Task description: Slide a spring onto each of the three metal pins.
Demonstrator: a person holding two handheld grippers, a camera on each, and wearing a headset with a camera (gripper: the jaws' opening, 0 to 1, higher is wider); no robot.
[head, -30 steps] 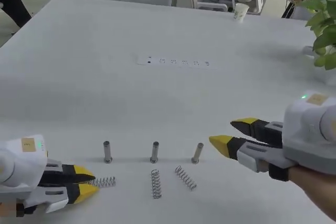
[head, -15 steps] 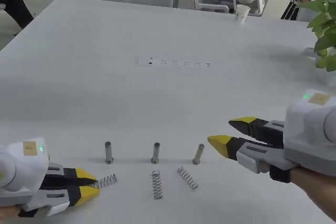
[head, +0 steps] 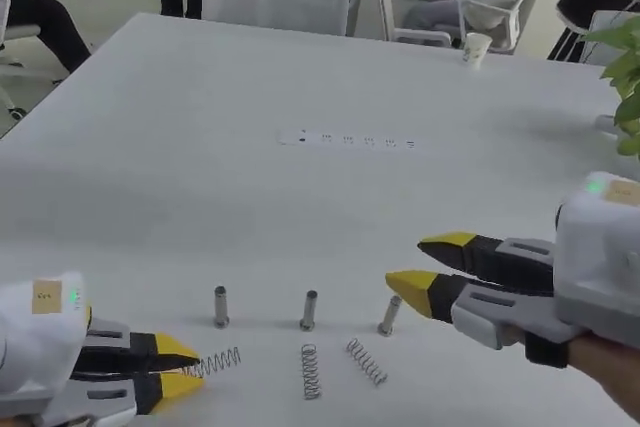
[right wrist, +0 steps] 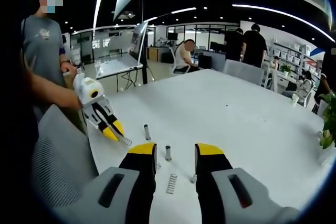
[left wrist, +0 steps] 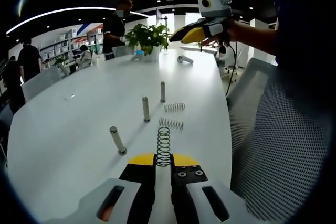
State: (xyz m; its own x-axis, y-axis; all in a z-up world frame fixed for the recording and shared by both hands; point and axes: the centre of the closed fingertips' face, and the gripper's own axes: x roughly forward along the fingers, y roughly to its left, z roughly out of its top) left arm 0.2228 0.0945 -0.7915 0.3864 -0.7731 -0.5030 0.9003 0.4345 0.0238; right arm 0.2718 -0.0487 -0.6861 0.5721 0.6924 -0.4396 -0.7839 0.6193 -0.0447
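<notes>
The left hand-held gripper (head: pixel 172 367) is clenched on the near end of the first spring (head: pixel 218 361) at the lower left of the head view. The rest of the spring projects forward from the jaws and appears to rest on the bench (head: pixel 300 207). Since only one end is gripped, the free end may droop or swing on lifting, miss the top of the left pin (head: pixel 221 305) and knock it. Excessive clamping may deform the coils. The left pin stands just above and right of the gripper tips. The right hand-held gripper (head: pixel 430 262) is released, at the right of the frame, near the right pin (head: pixel 389 315).
</notes>
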